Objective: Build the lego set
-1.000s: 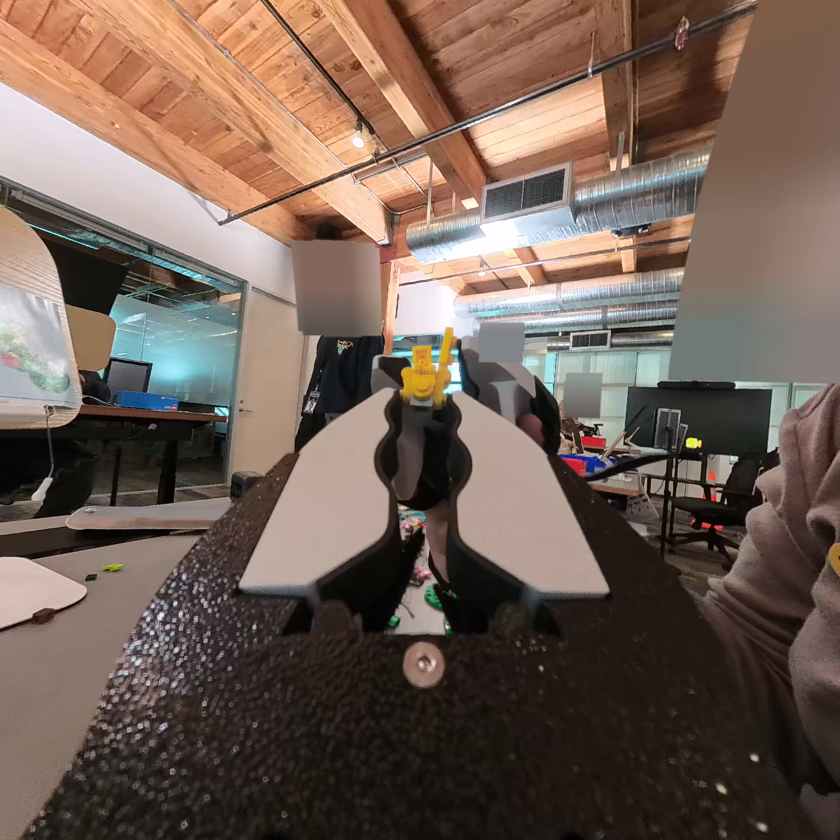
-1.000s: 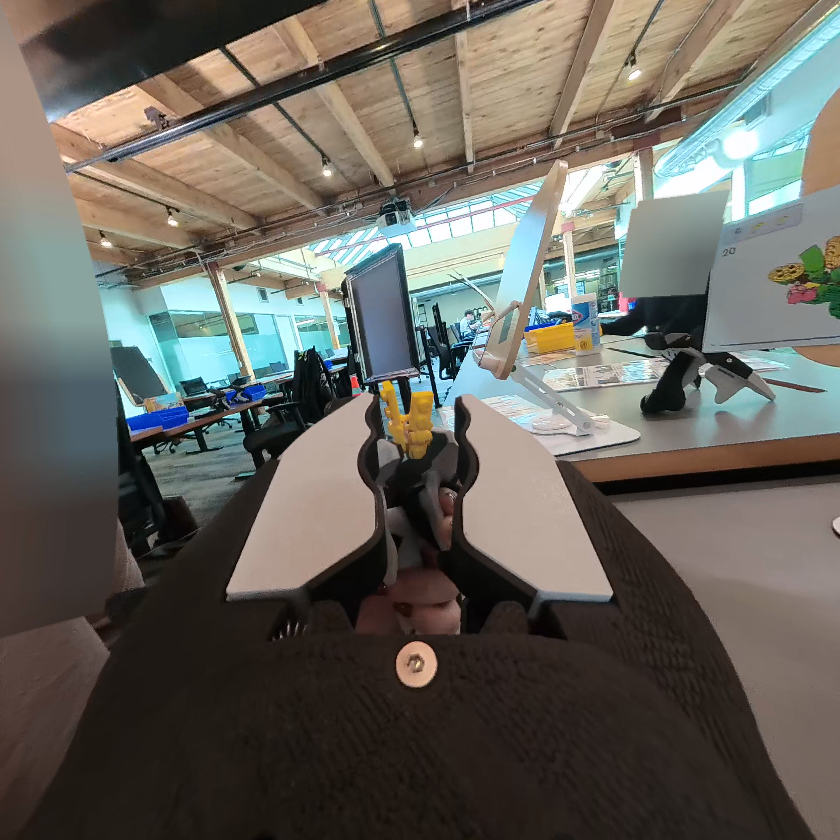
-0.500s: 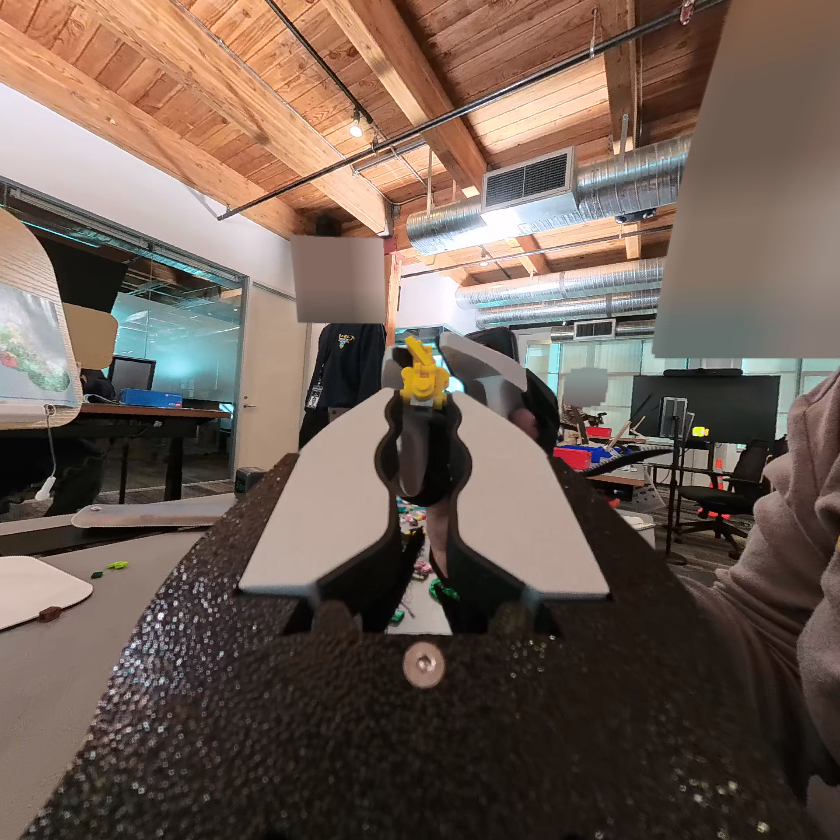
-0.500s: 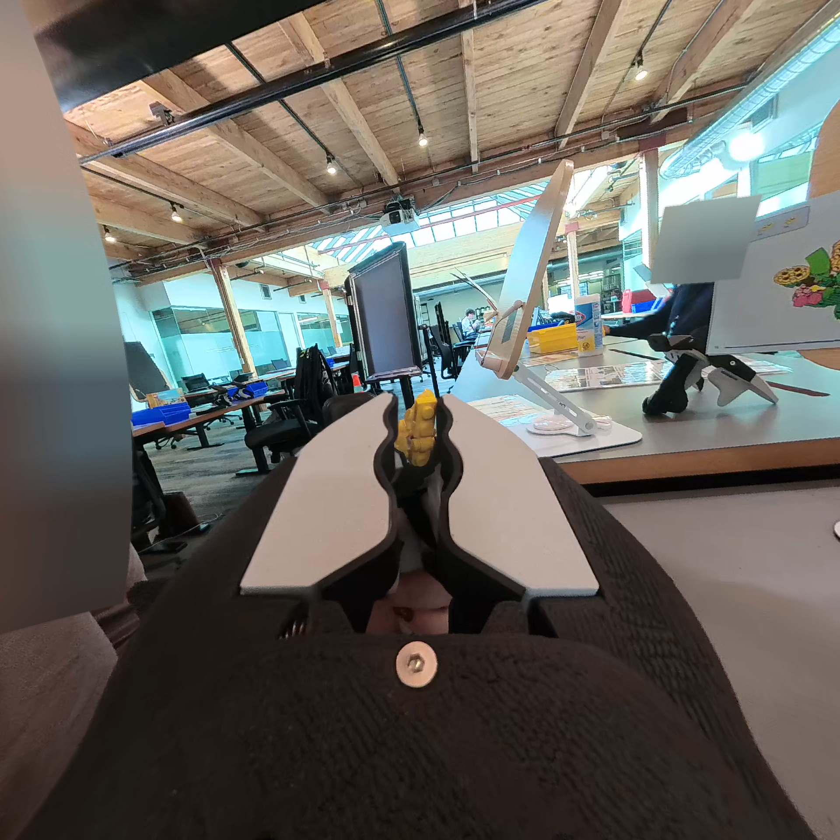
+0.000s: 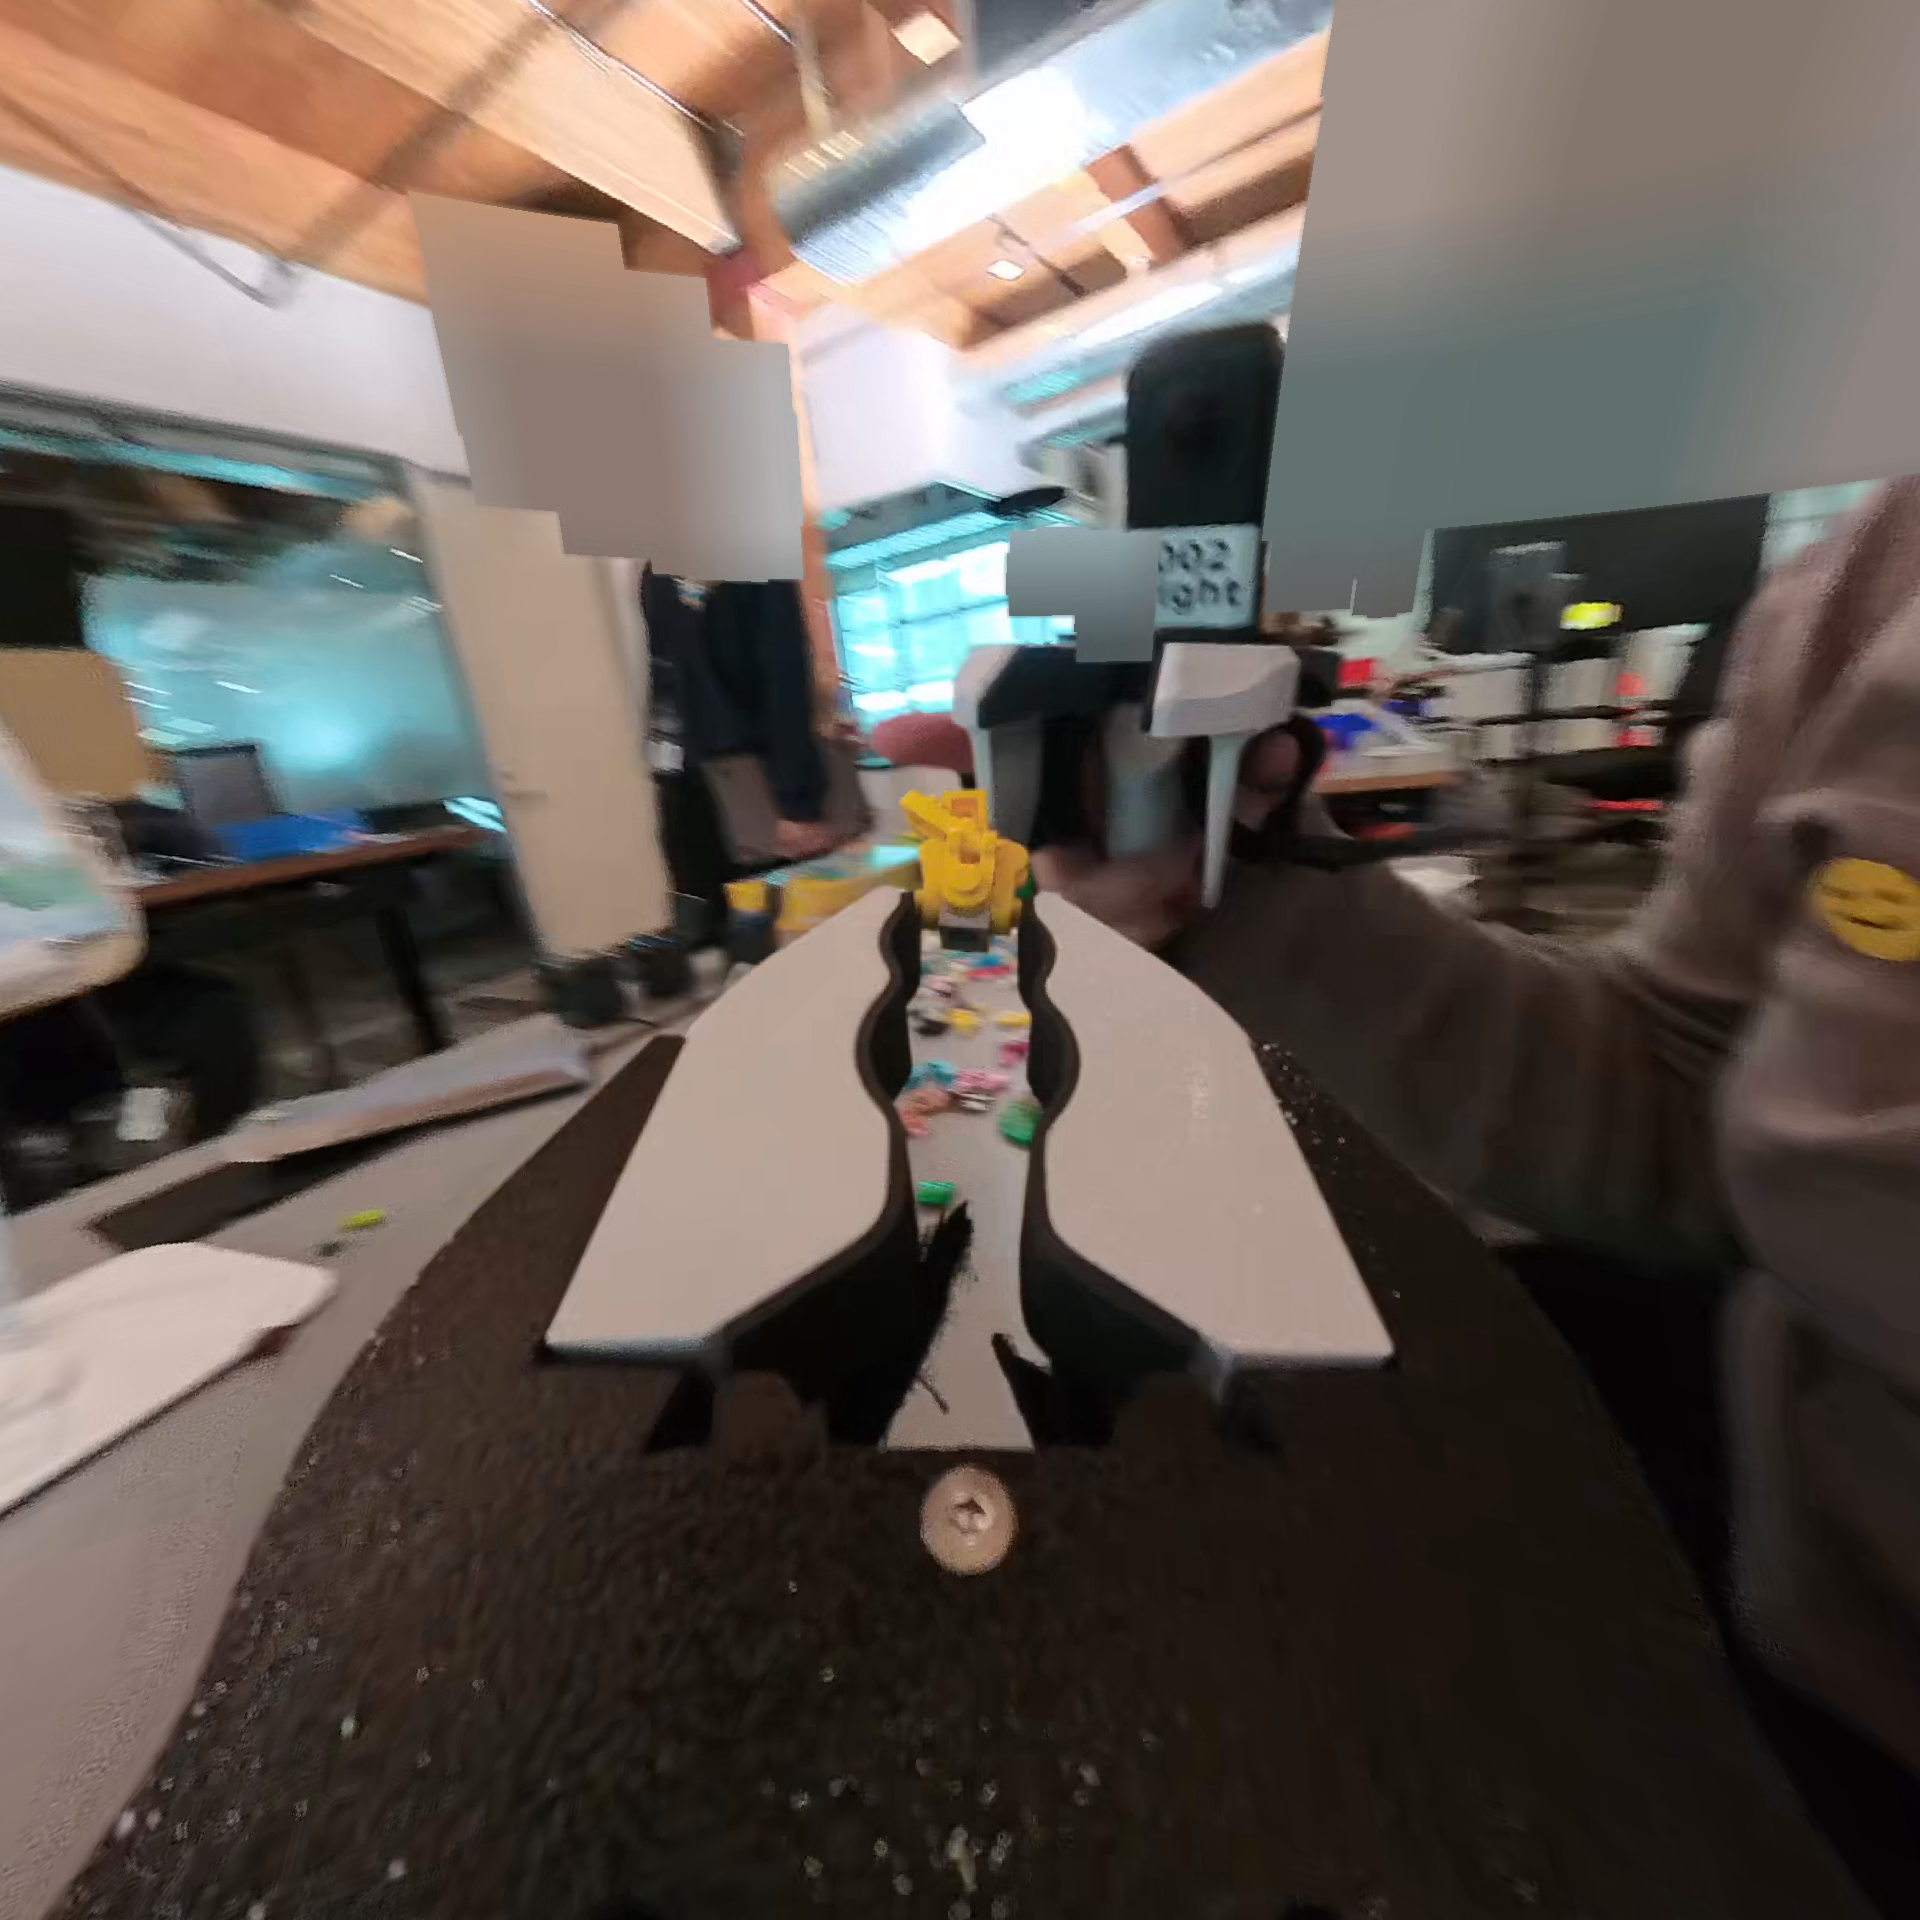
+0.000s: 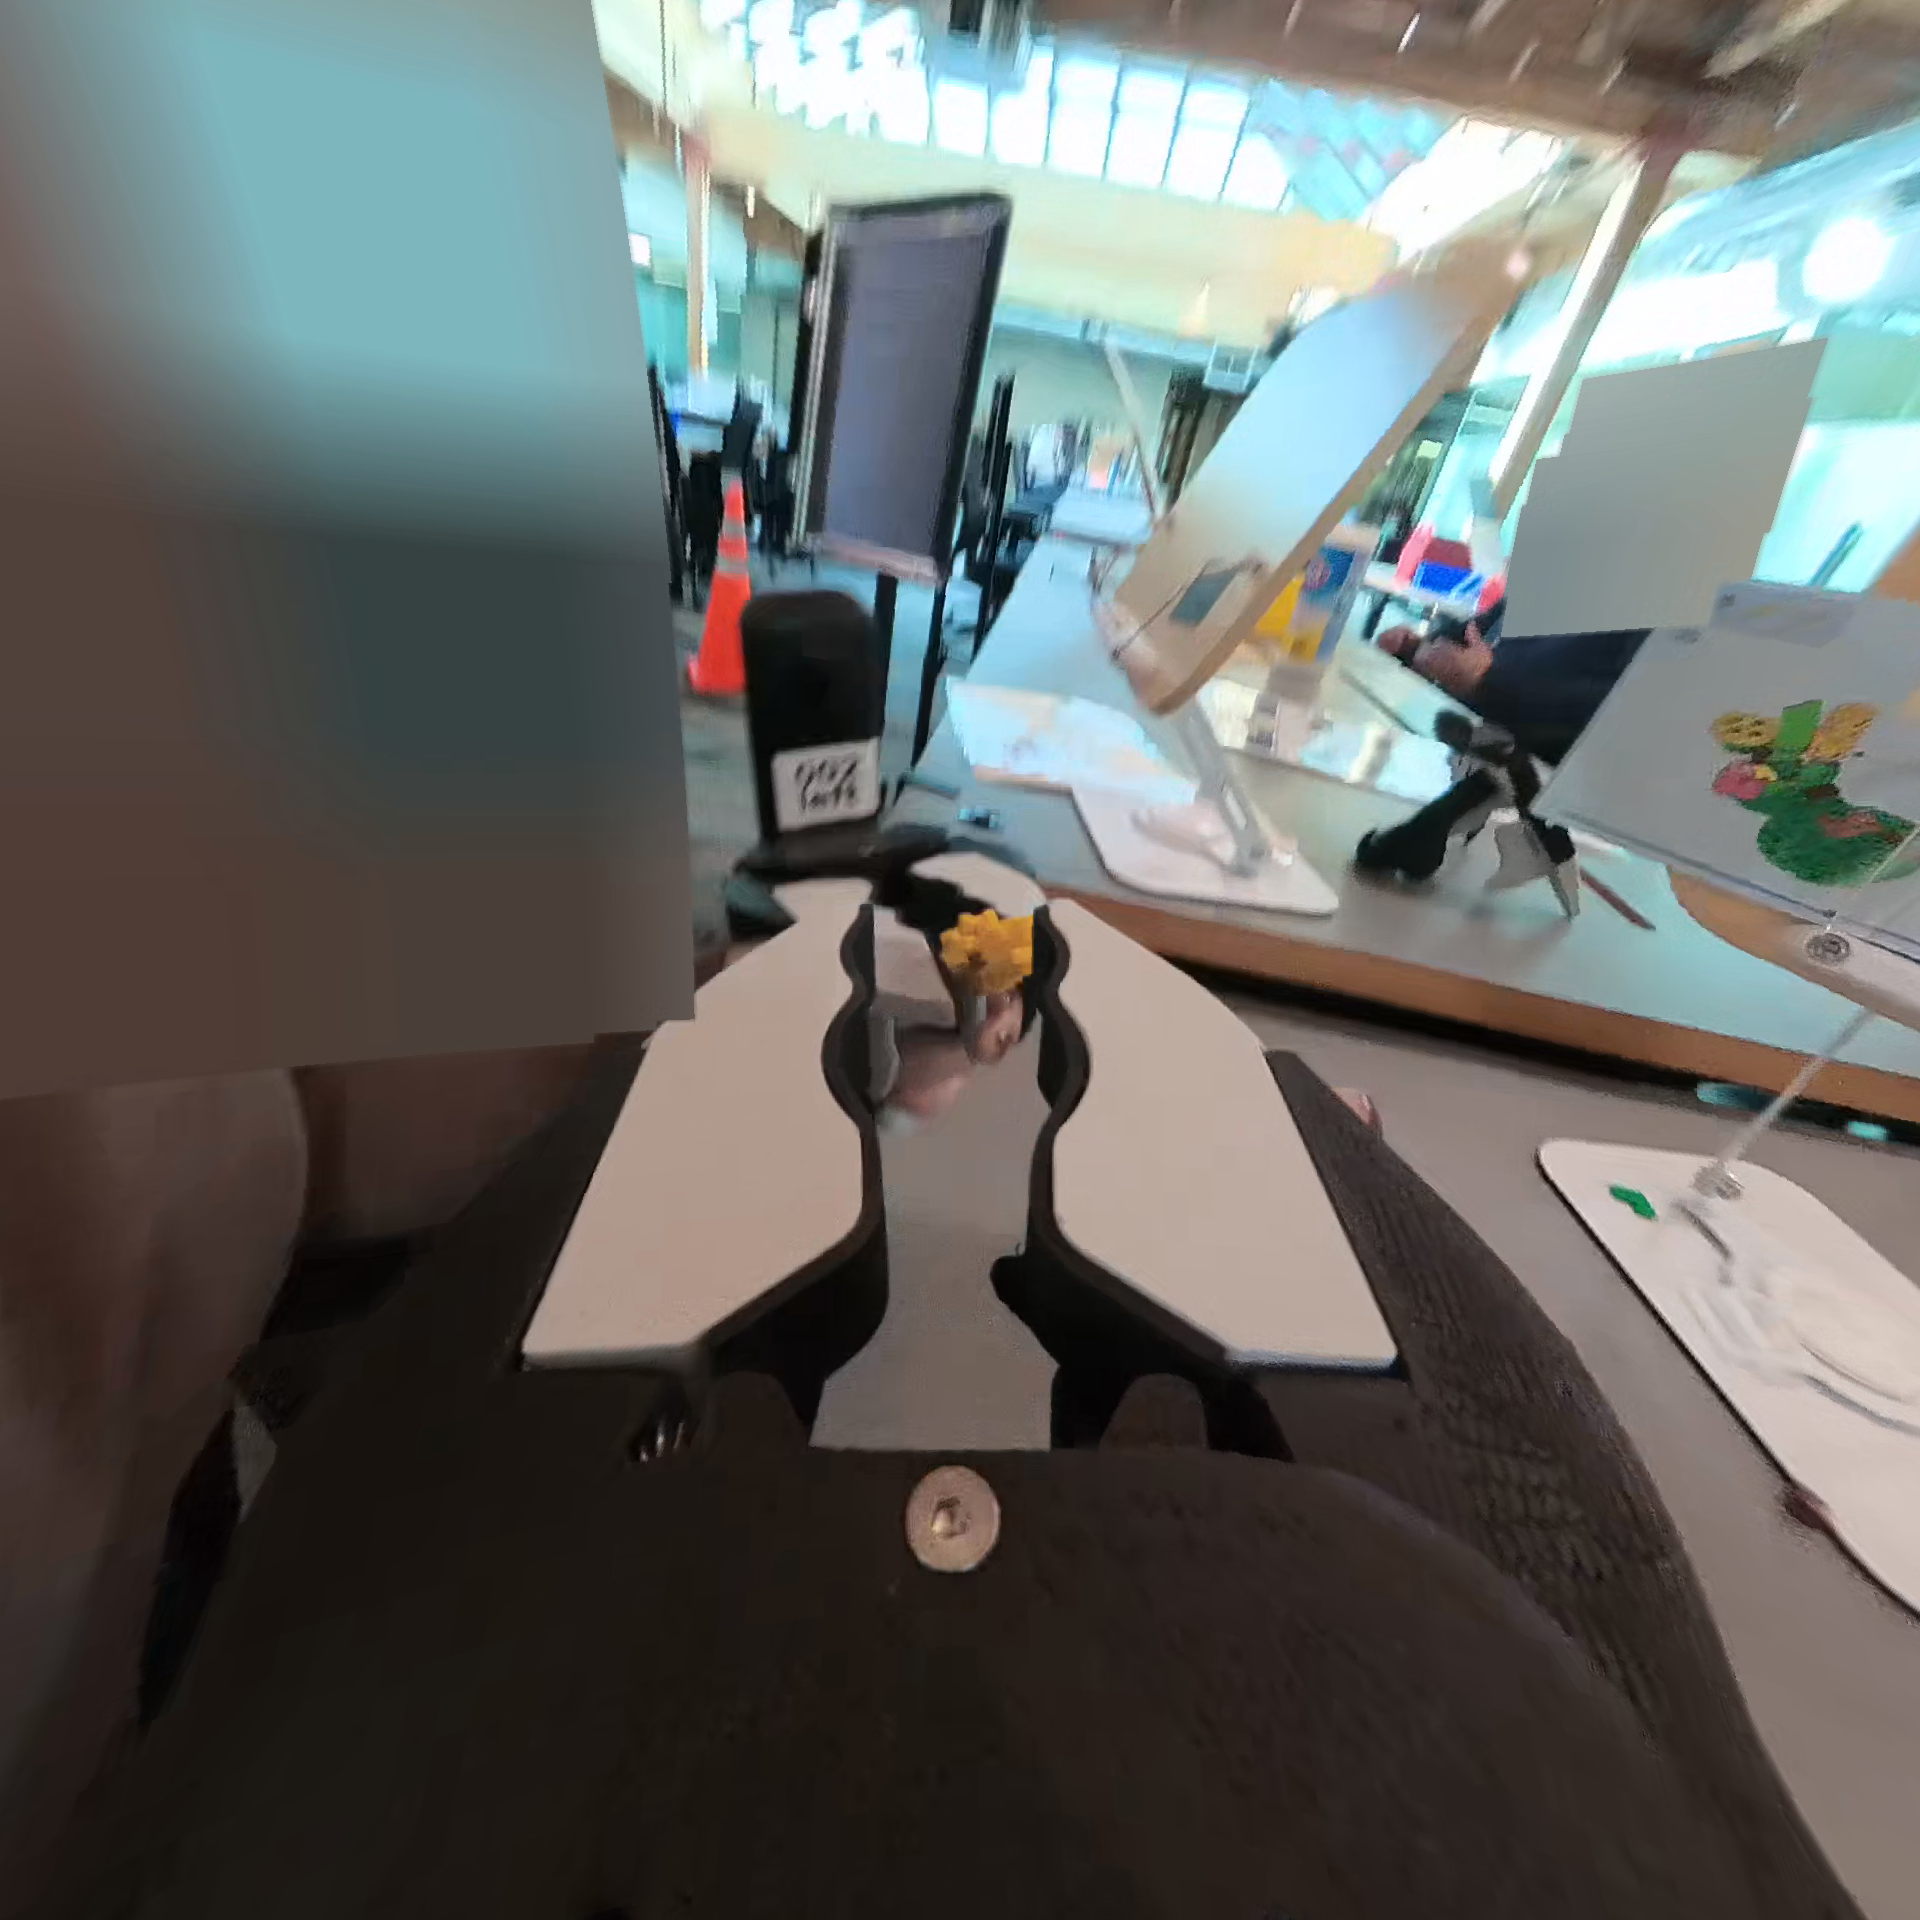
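Note:
A small yellow lego assembly (image 5: 966, 862) on a grey base sticks up from the tips of my left gripper (image 5: 966, 914), which is shut on it above the grey table. My right gripper (image 5: 1112, 852) hangs just behind and to the right of it, jaws apart, fingers pointing down, not touching it. In the right wrist view my right gripper (image 6: 954, 920) is open and empty. The yellow assembly (image 6: 987, 951) shows between its tips, held by the left gripper (image 6: 925, 899) beyond. Both views are motion-blurred.
Several loose coloured lego pieces (image 5: 956, 1049) lie on the grey table (image 5: 156, 1507) below the left gripper. An instruction sheet (image 6: 1808, 800) on a wire stand with a white base (image 6: 1766, 1288) is at the right. Another person sits at the far table (image 6: 1455, 935).
My right gripper was shut on the yellow assembly half a second ago; it has opened and drawn back. The left gripper keeps hold. Both cameras have tilted down towards the table.

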